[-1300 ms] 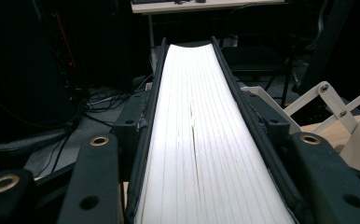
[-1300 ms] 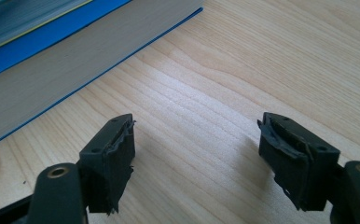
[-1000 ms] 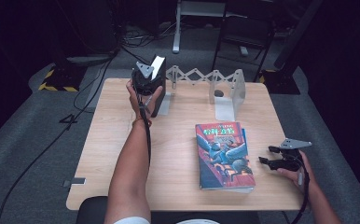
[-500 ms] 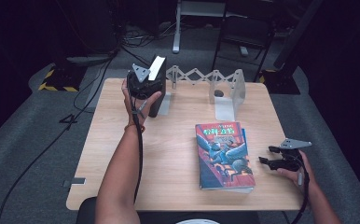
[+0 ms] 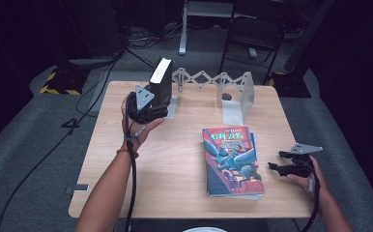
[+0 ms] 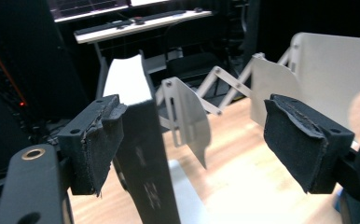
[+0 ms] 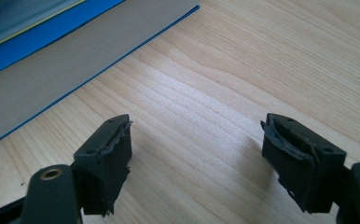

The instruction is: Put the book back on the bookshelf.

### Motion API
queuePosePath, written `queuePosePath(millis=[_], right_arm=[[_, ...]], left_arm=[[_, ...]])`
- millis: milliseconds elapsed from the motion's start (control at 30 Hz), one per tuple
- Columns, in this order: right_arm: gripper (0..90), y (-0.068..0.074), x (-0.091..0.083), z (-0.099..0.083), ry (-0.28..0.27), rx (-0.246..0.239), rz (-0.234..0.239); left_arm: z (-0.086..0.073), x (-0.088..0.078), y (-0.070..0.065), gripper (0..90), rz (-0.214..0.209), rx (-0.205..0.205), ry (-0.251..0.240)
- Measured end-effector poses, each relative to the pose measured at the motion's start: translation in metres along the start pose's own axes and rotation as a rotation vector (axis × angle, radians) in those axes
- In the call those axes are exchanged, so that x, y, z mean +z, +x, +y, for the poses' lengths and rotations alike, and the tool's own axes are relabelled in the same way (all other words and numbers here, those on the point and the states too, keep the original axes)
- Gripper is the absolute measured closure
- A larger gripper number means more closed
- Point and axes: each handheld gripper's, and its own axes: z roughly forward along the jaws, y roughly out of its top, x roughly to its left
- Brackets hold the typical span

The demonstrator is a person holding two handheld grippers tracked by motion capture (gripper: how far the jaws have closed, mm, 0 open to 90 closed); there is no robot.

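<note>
A black book (image 5: 161, 82) was stood upright in the expanding metal rack (image 5: 233, 94), beside the left tool (image 6: 192, 140), jaws spread. The right tool (image 7: 197, 158) was held spread near stacked books (image 5: 232, 159) on the worktop (image 5: 175, 159).

Wooden table (image 5: 175, 164) — book stack (image 5: 233, 162), expanding metal rack (image 5: 218, 89), upright black book (image 5: 161, 82).
</note>
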Motion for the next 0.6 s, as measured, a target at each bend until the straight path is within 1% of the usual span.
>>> queuePosePath(millis=[33,67,100,167,200,233,267,300,333,367,433,467,500,533,567,600], right_arm=[[24.5,0.0,0.0,0.0,0.001,0.002,0.002],[24.4,0.0,0.0,0.0,0.001,0.001,0.002],[24.4,0.0,0.0,0.0,0.0,0.002,0.001],[24.5,0.0,0.001,0.0,0.0,0.001,0.0],[24.6,0.0,0.0,0.0,0.0,0.0,0.0],[24.6,0.0,0.0,0.0,-0.001,0.0,0.002],[24.6,0.0,0.0,0.0,0.001,0.001,0.002],[24.8,0.0,0.0,0.0,0.0,0.0,0.003],[25.0,0.0,0.0,0.0,0.0,-0.001,0.003],[25.1,0.0,0.001,0.0,0.0,-0.002,0.003],[25.3,0.001,0.0,0.001,0.0,-0.006,0.002],[25.5,0.001,0.0,0.001,-0.001,-0.006,0.005],[25.7,0.001,0.0,0.001,-0.004,-0.001,0.007],[25.8,0.001,-0.001,0.001,-0.007,-0.003,0.008],[26.0,0.002,-0.001,0.002,-0.008,-0.001,0.012],[26.4,0.003,-0.001,0.003,-0.012,-0.002,0.016]], left_arm=[[-0.004,-0.006,-0.004,20.5,-0.025,0.014,0.004],[-0.004,-0.006,-0.004,20.4,-0.025,0.014,0.004],[-0.007,-0.011,-0.008,20.4,-0.036,0.032,0.014],[-0.01,-0.015,-0.014,22.4,-0.055,0.046,0.015],[-0.013,-0.017,-0.018,24.2,-0.055,0.05,0.014],[-0.017,-0.019,-0.022,27.1,-0.088,0.037,0.011],[-0.022,-0.019,-0.025,34.1,-0.136,0.021,0.019],[-0.027,-0.018,-0.031,38.4,-0.158,0.029,0.038],[-0.032,-0.018,-0.036,41.1,-0.173,0.041,0.05],[-0.04,-0.017,-0.044,43.2,-0.224,0.06,0.074],[-0.055,-0.014,-0.057,47.0,-0.282,0.099,0.121],[-0.062,-0.012,-0.062,48.7,-0.321,0.116,0.141],[-0.068,-0.01,-0.067,51.0,-0.341,0.137,0.157],[-0.075,-0.008,-0.071,53.2,-0.363,0.139,0.176],[-0.081,-0.006,-0.074,57.1,-0.398,0.144,0.193],[-0.086,-0.004,-0.077,58.3,-0.424,0.151,0.211]])
